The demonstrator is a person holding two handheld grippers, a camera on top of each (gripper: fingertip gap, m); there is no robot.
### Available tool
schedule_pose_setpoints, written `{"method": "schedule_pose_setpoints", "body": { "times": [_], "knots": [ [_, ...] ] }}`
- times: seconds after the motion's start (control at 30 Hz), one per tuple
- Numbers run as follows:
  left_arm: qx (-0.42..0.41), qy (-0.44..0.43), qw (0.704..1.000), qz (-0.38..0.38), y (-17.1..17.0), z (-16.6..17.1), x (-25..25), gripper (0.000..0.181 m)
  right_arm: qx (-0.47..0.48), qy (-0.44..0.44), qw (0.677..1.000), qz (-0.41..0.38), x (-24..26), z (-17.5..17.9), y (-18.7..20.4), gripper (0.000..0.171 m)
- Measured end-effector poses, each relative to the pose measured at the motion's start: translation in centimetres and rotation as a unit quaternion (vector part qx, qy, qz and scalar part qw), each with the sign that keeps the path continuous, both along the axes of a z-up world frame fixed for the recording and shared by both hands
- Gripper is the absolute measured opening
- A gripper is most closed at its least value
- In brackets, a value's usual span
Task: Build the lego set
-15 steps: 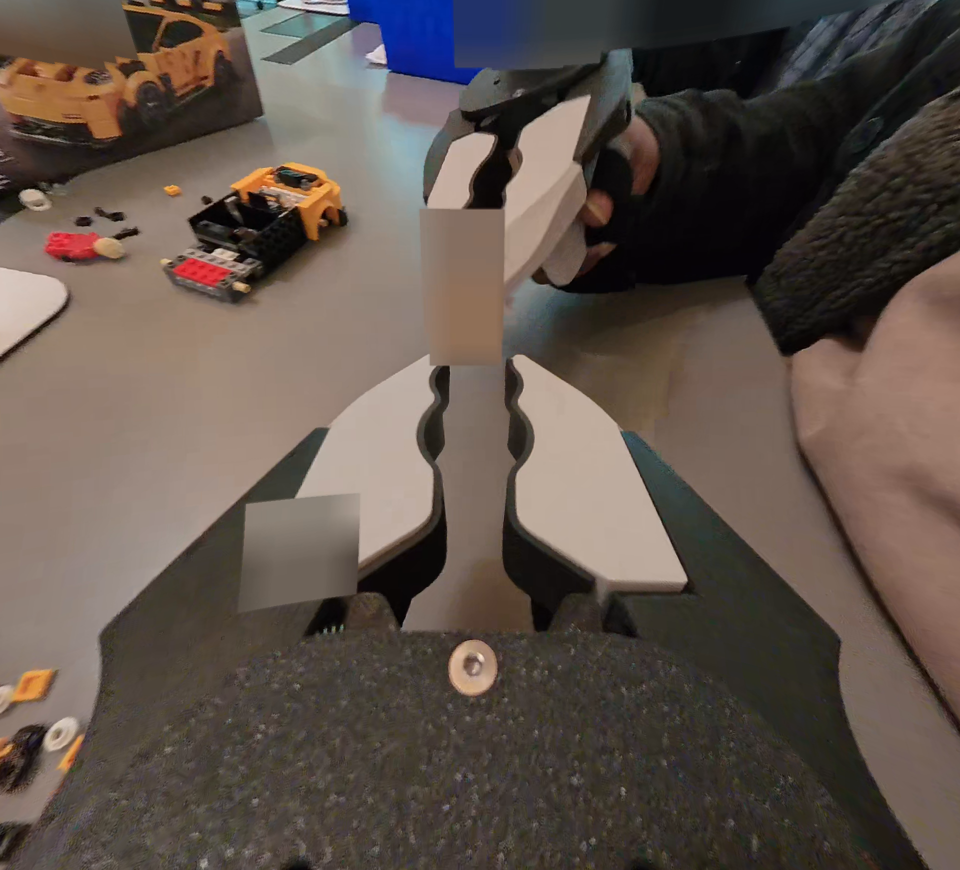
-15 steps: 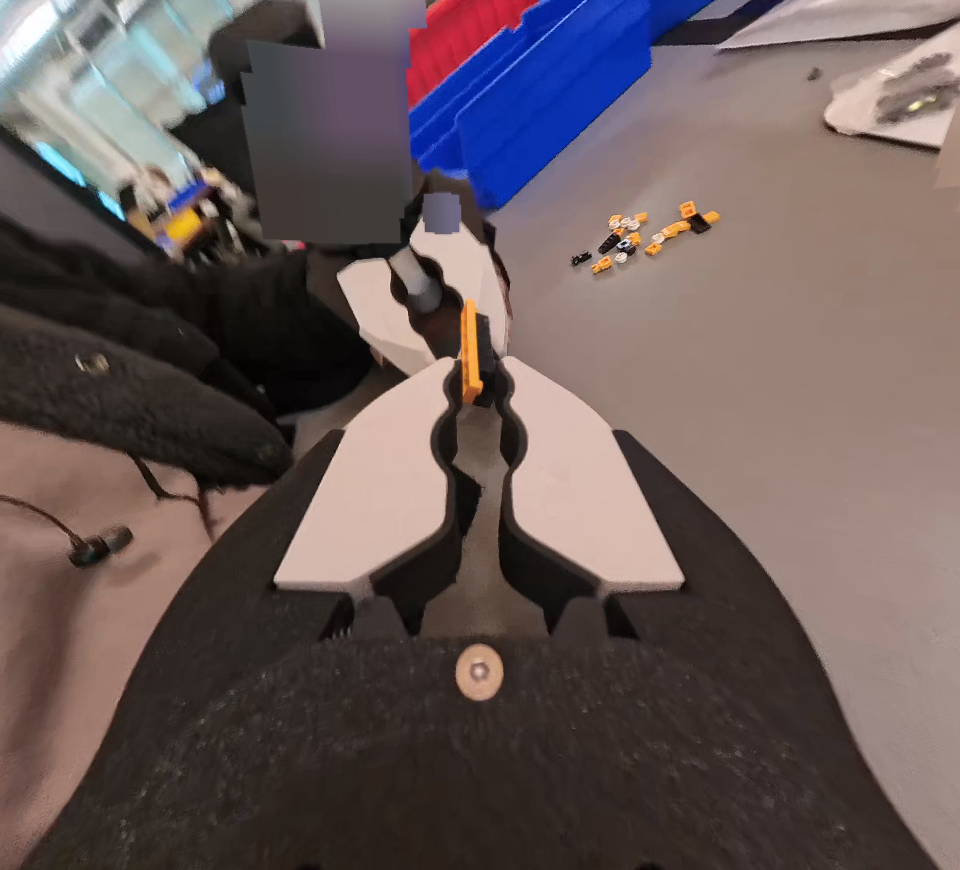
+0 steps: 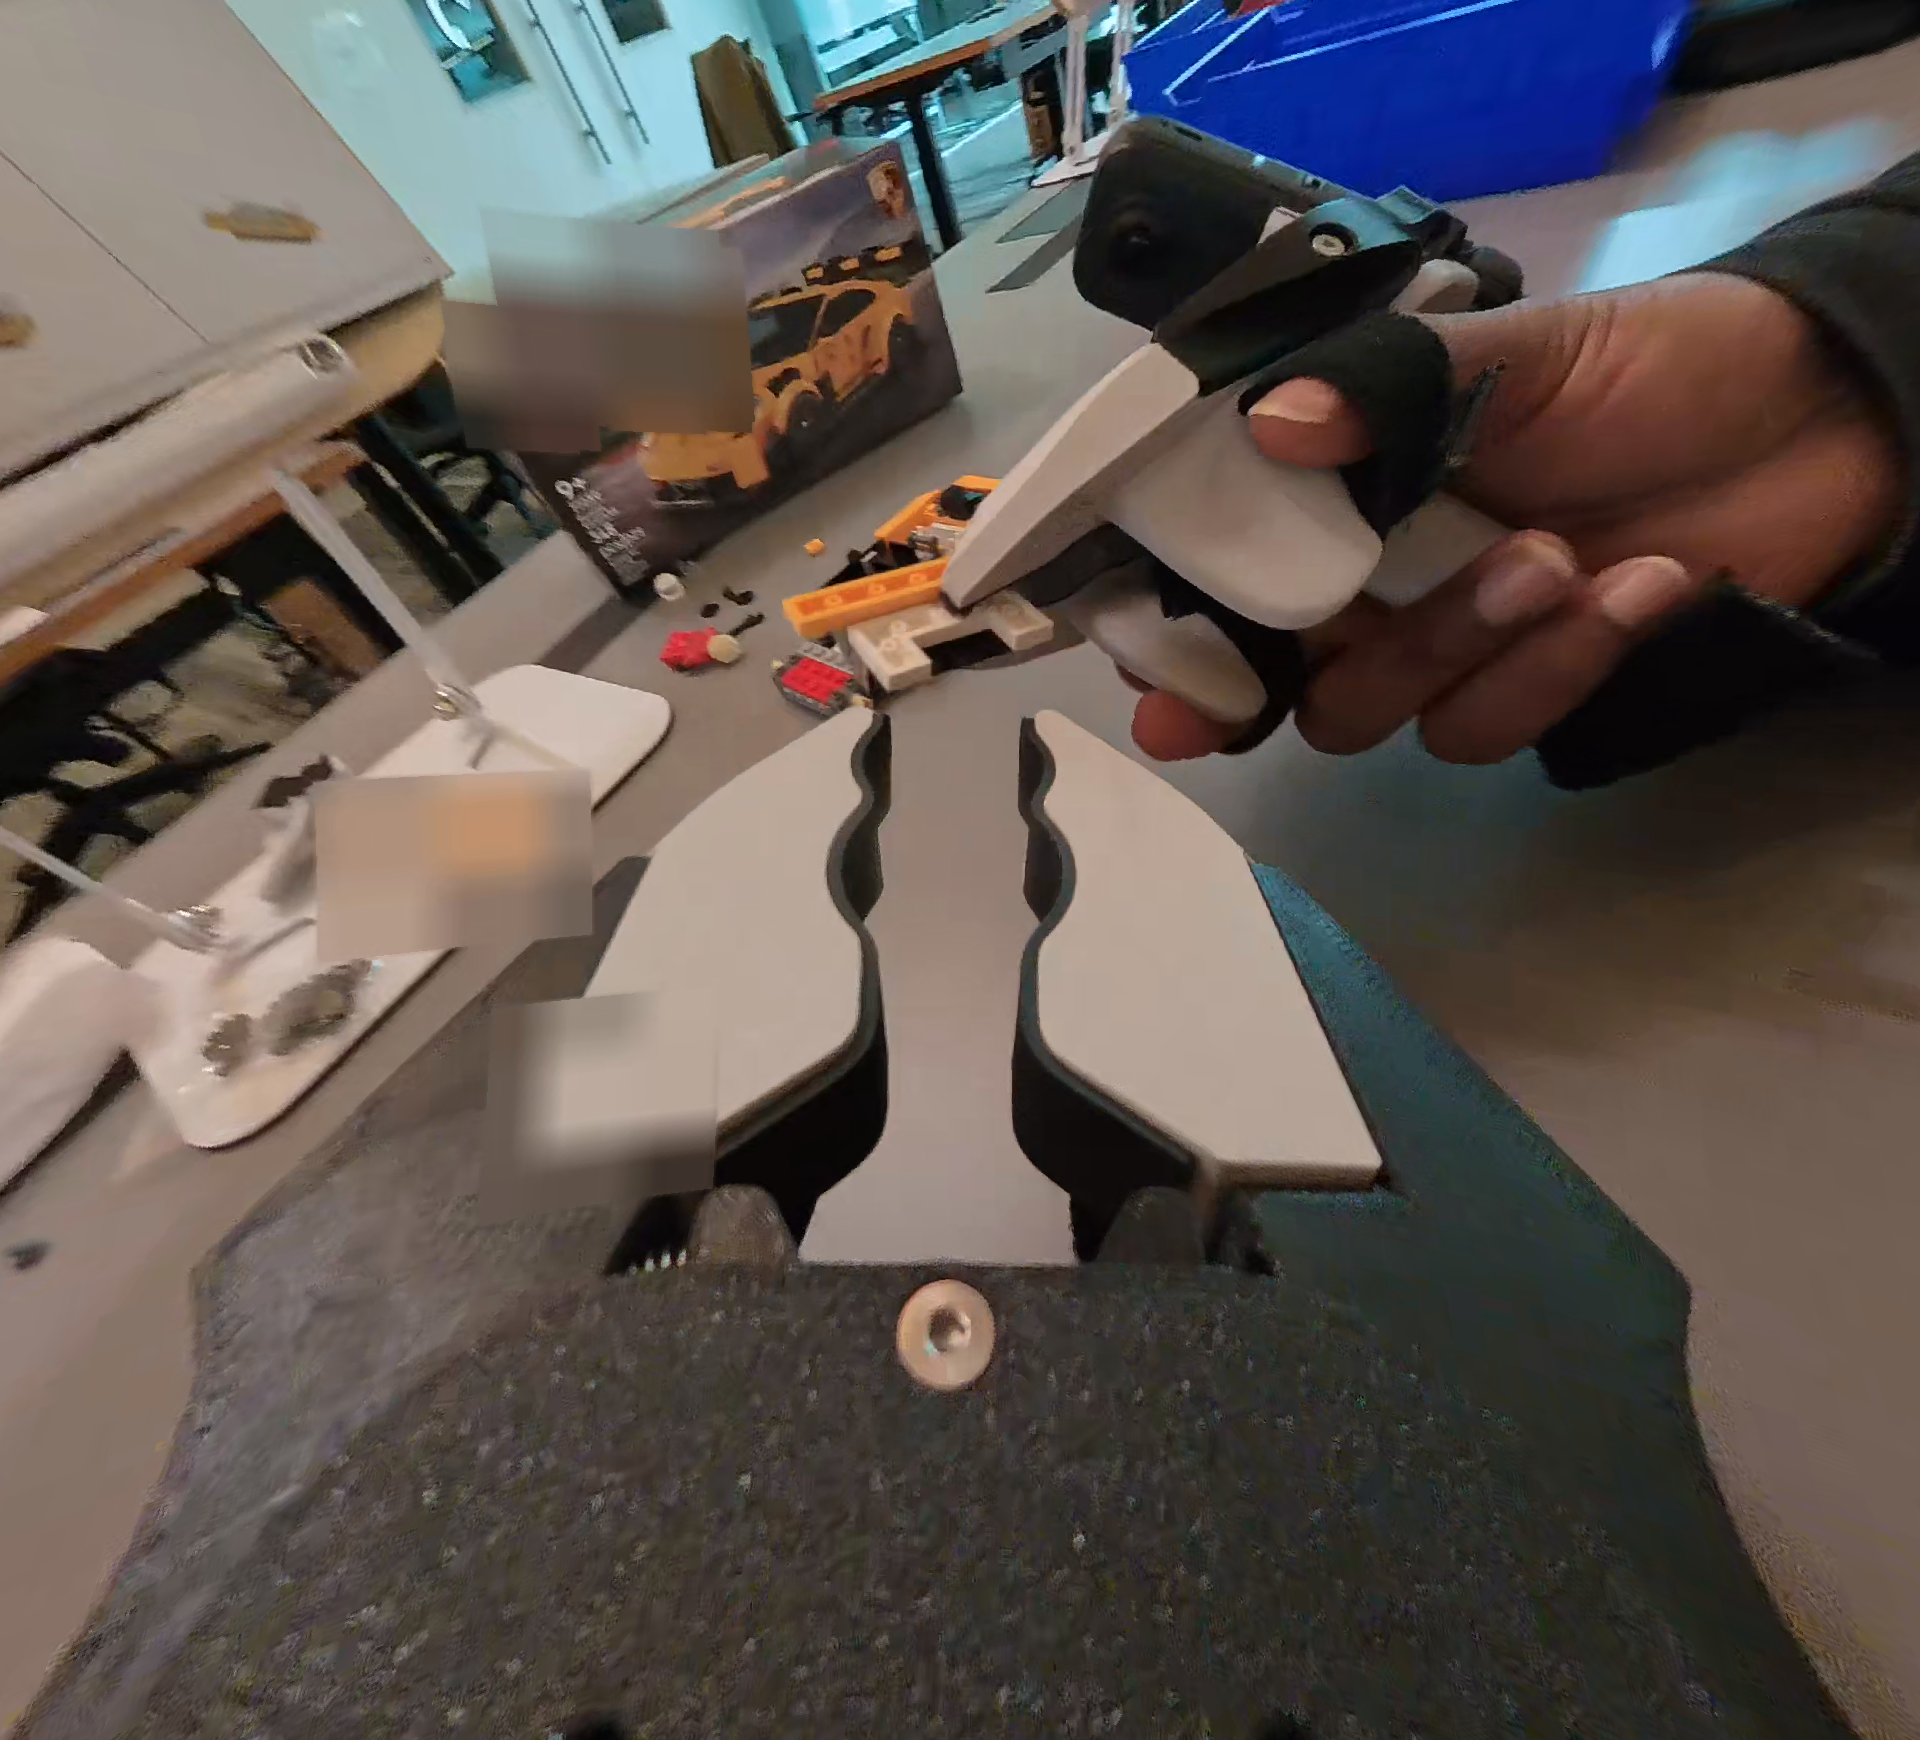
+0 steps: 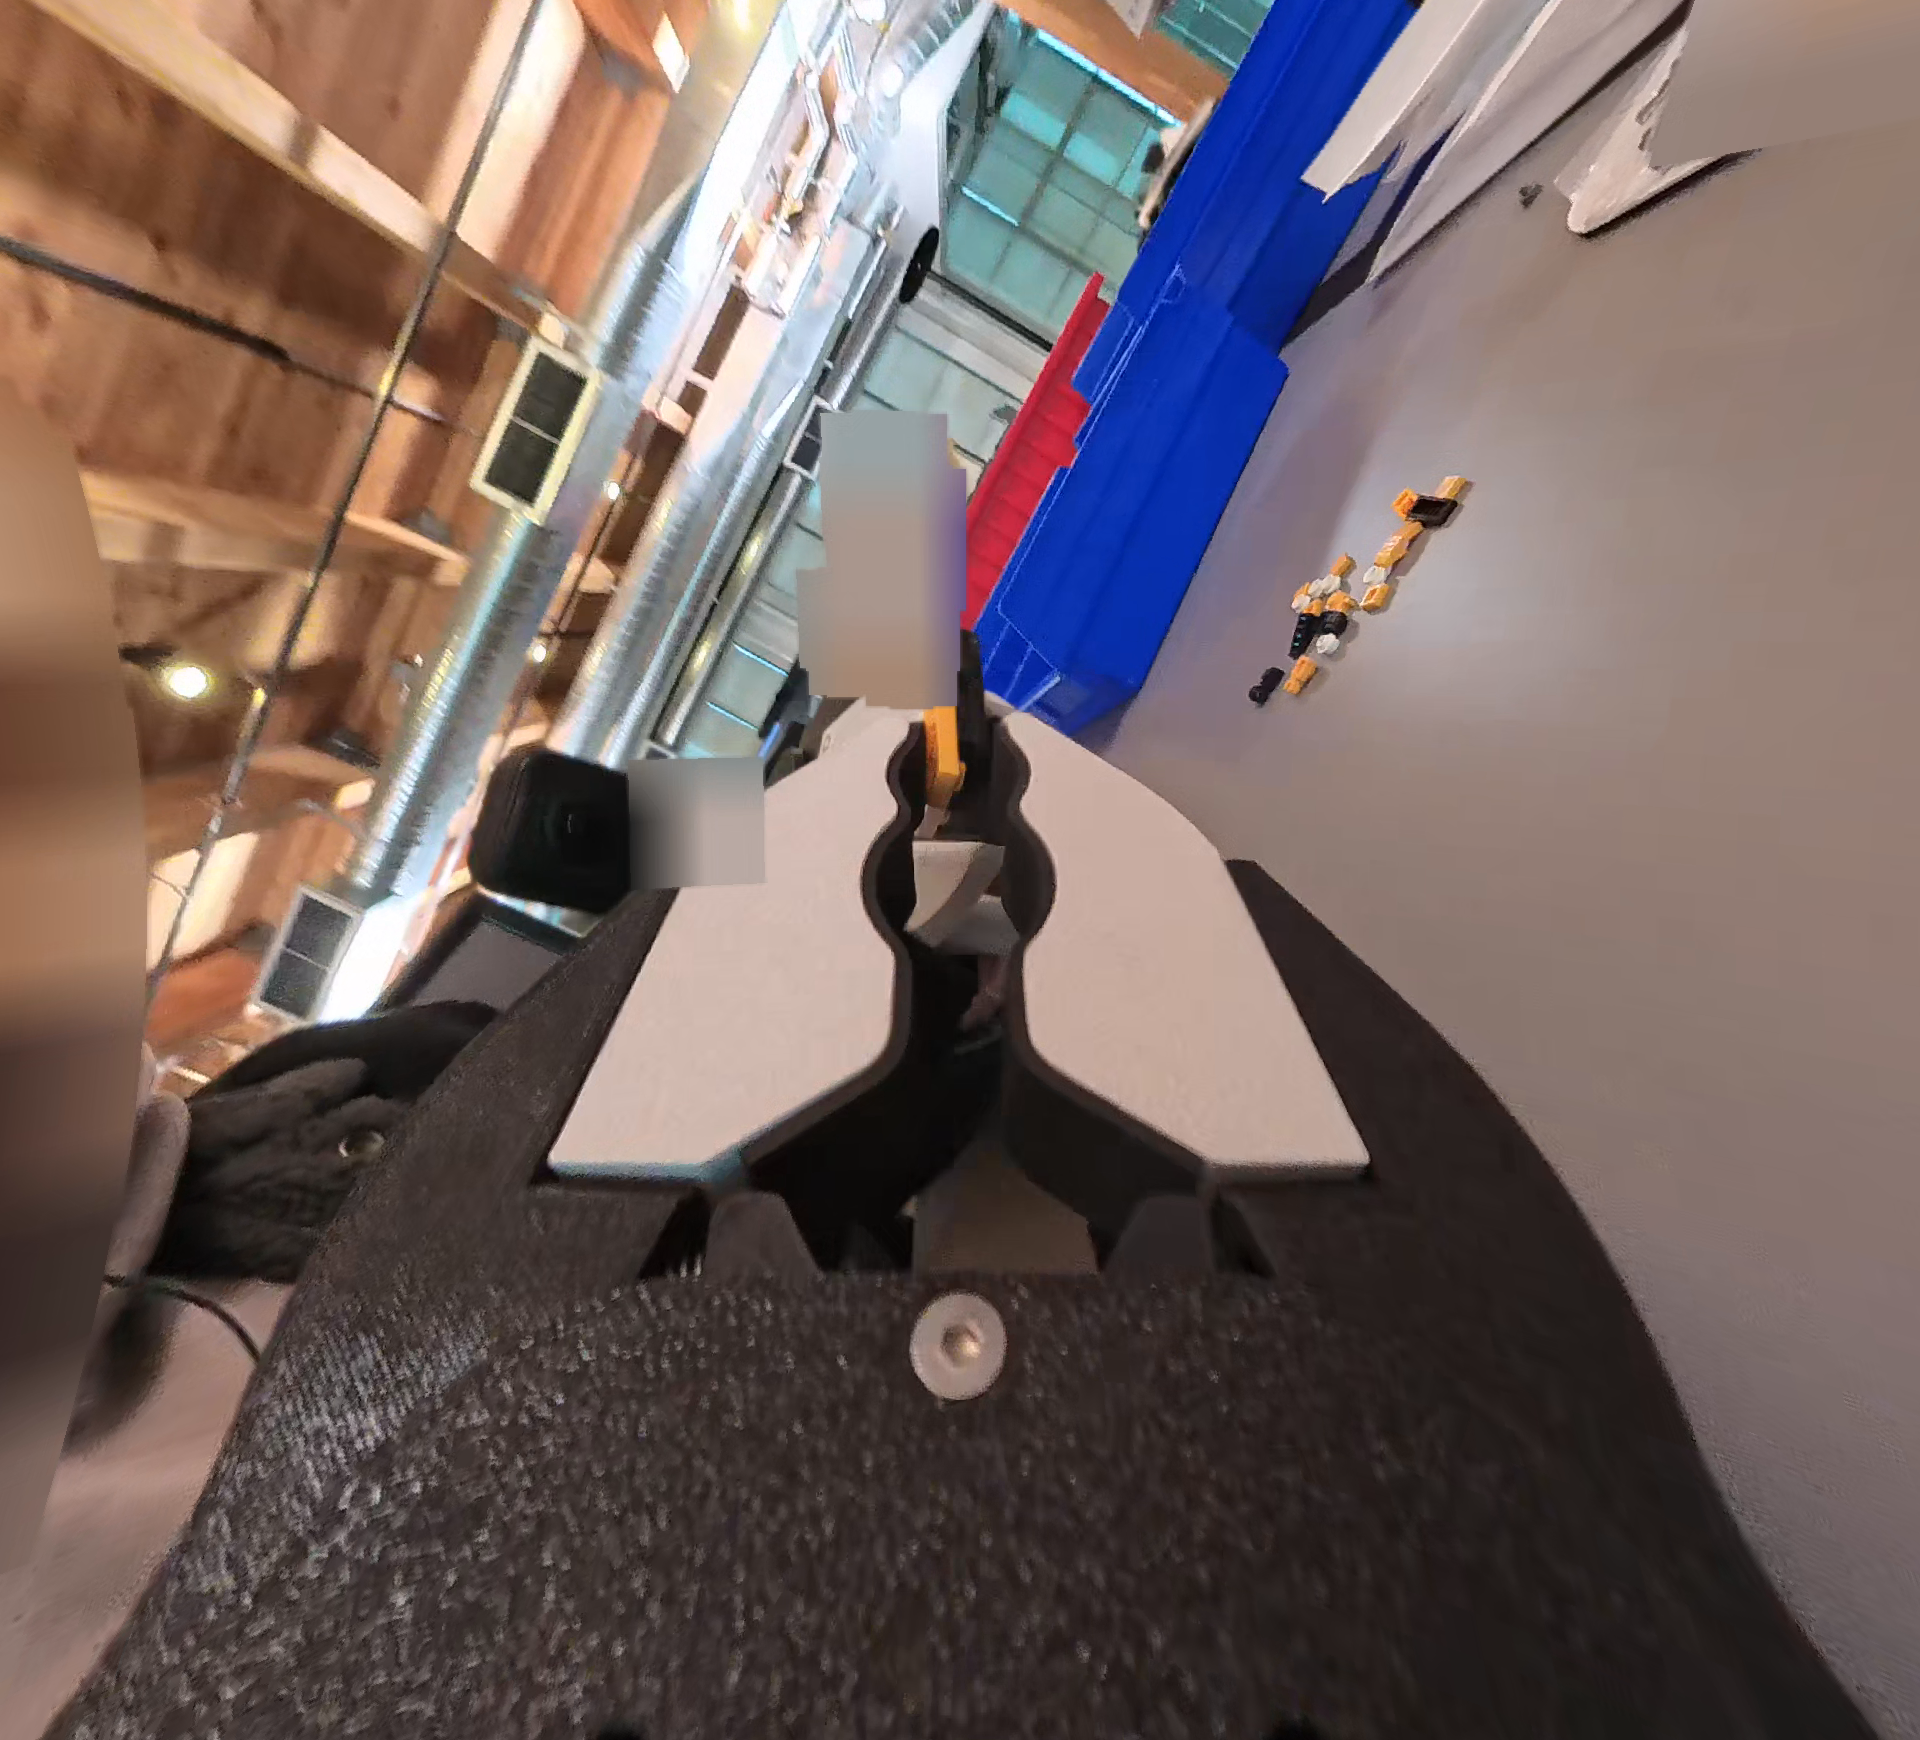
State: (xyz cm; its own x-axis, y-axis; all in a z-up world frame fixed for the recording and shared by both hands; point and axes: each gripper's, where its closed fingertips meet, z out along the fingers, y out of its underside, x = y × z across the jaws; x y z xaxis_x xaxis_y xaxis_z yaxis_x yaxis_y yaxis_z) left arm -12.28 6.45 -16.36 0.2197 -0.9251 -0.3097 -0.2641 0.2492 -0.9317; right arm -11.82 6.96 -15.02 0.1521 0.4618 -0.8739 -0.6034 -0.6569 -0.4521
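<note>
My right gripper (image 4: 954, 740) is shut on a small orange, white and black plate assembly (image 4: 940, 755), seen edge-on between its tips. In the left wrist view a hand holds this gripper (image 3: 956, 599) at centre right, pointing left, with the assembly (image 3: 883, 599) sticking out just above my left fingertips. My left gripper (image 3: 956, 734) is open and empty, a little below it. The partly built yellow and black car (image 3: 928, 514) sits on the grey table behind the held assembly, mostly hidden; its red and grey end (image 3: 816, 680) shows.
The set's box (image 3: 821, 360) stands behind the car. A red piece with a small figure (image 3: 694, 648) and tiny black bits lie left of it. White trays (image 3: 540, 724) sit at left. Loose orange and black pieces (image 4: 1351, 589) lie near blue bins (image 4: 1143, 495). The grippers are tip to tip, or close to it.
Both views have tilted up and rolled. The right gripper has turned to point left, still shut on the assembly, and now sits close above my open left fingertips.
</note>
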Motion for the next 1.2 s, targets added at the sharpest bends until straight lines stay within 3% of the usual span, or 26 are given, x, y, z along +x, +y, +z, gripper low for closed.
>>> {"method": "schedule_pose_setpoints", "body": {
  "times": [0.37,0.5,0.8,0.9,1.0,1.13,1.2],
  "knots": [
    [0.064,0.010,0.997,0.049,1.1,0.7,0.2,0.027,-0.010,0.013,0.999,-0.052,0.6,-0.4,0.8,0.011],
    [0.050,0.013,0.997,0.060,1.1,0.5,1.3,0.039,-0.003,-0.010,0.997,-0.076,0.5,-0.8,1.0,0.012],
    [0.029,0.025,0.997,0.065,1.7,-0.2,1.9,0.034,0.006,-0.050,0.995,-0.088,0.6,-1.2,1.1,0.012],
    [0.028,0.020,0.999,0.031,1.5,0.1,1.6,0.034,0.027,-0.084,0.995,-0.056,0.2,-0.9,0.8,0.017],
    [0.004,0.018,0.997,-0.078,0.1,0.4,0.7,0.034,0.095,-0.179,0.978,-0.050,0.4,0.0,0.5,0.028],
    [-0.181,0.120,0.948,-0.233,-2.5,-3.5,-1.8,0.034,0.229,-0.348,0.908,-0.042,1.1,1.3,0.5,0.028],
    [-0.198,0.159,0.936,-0.245,-2.9,-5.5,-2.1,0.034,0.276,-0.406,0.871,-0.035,1.3,1.2,0.5,0.028]
  ]
}}
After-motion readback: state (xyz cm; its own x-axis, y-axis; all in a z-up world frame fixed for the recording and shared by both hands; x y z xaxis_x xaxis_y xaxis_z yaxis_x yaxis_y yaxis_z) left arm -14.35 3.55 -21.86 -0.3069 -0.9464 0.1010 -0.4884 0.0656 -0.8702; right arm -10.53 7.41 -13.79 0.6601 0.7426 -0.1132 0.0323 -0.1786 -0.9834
